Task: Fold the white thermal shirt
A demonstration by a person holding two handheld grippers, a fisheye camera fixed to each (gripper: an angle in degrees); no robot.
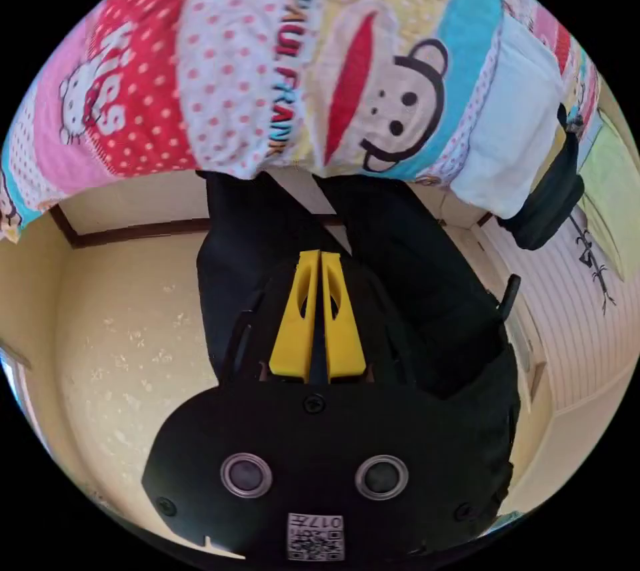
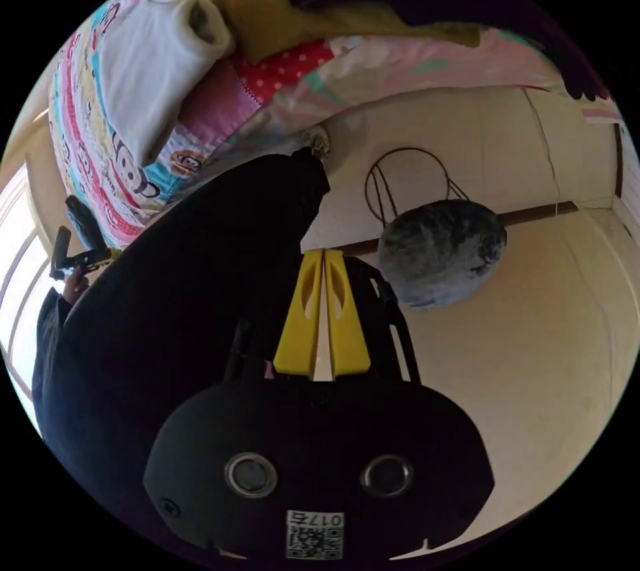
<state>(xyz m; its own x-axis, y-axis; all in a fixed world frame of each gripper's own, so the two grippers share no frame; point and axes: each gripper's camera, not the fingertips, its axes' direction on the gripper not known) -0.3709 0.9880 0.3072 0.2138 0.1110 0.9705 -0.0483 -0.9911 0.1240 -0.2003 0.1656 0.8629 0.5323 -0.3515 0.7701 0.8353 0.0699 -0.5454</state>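
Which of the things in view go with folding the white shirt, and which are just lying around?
For the job:
white thermal shirt, lying on the bed
left gripper, jaws together, empty
right gripper, jaws together, empty

Lying about:
cartoon bedspread
yellow cloth
grey cushioned stool

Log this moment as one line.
left gripper: shut, empty | right gripper: shut, empty | white shirt: folded on cartoon bedsheet

The right tongs point(image 2: 323, 254) sit closed at centre frame, the folded white thermal shirt point(image 2: 150, 74) on the patterned bed point(image 2: 93, 151) at upper left.
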